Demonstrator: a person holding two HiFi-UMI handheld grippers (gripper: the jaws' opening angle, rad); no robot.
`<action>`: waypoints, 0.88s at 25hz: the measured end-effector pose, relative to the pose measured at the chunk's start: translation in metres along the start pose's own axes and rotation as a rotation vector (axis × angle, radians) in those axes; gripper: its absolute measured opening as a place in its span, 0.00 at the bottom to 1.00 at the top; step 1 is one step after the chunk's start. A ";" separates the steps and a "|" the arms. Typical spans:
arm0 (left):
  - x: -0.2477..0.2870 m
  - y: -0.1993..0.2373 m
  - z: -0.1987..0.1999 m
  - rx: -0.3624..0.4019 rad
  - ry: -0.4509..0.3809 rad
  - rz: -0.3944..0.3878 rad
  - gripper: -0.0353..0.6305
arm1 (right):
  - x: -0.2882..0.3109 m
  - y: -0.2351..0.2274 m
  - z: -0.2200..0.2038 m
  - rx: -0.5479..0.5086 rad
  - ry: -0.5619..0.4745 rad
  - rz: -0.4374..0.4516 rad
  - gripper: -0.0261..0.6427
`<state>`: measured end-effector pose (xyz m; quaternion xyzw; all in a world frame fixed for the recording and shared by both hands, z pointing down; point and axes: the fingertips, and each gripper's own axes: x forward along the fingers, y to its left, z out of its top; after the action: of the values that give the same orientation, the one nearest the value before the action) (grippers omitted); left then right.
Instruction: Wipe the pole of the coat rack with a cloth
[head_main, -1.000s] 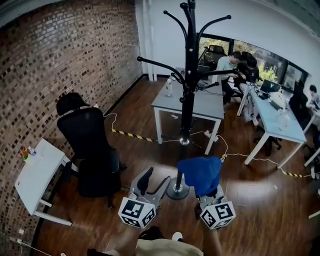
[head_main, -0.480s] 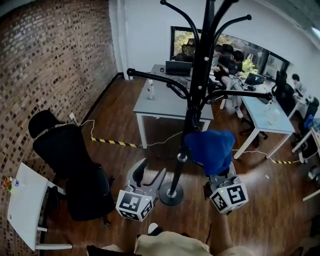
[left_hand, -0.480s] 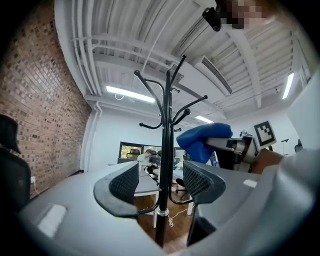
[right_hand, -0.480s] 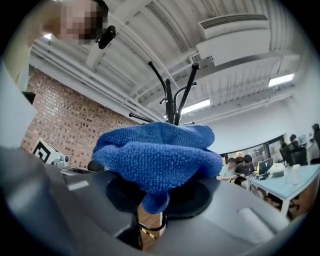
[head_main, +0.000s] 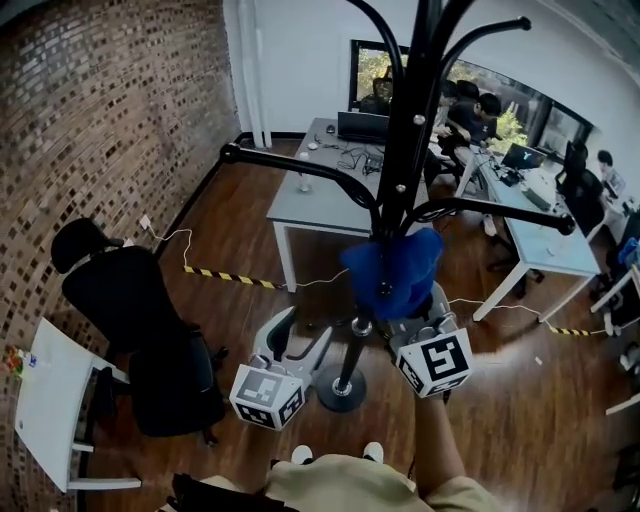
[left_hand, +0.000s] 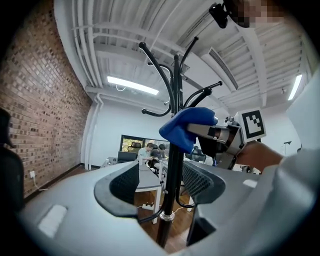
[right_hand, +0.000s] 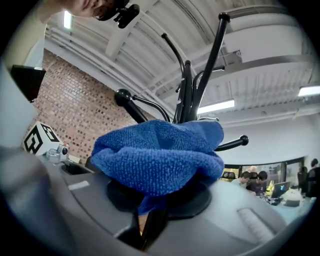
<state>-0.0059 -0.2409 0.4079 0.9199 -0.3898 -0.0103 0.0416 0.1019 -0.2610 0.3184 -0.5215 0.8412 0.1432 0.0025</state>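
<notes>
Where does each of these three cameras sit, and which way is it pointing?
Head view: on the person's head, looking steeply down at the coat rack pole; shows the left gripper, the right gripper and a forearm.
Left gripper view: on the left gripper, looking up along its open jaws, pole between them; shows the person's right hand.
Right gripper view: on the right gripper, looking up over the blue cloth its jaws pinch.
Shared: all three show pole and cloth.
</notes>
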 end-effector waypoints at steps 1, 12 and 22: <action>0.003 -0.002 -0.001 -0.007 0.000 0.000 0.43 | 0.001 0.001 -0.004 -0.012 0.004 0.019 0.18; 0.014 0.024 -0.009 -0.063 0.003 0.099 0.41 | -0.001 0.064 -0.177 -0.287 0.659 0.311 0.17; -0.003 0.029 -0.015 -0.087 0.000 0.138 0.40 | -0.015 0.086 -0.253 -0.495 0.909 0.356 0.17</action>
<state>-0.0278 -0.2581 0.4256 0.8882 -0.4514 -0.0244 0.0823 0.0696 -0.2739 0.5838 -0.3655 0.7738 0.0955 -0.5085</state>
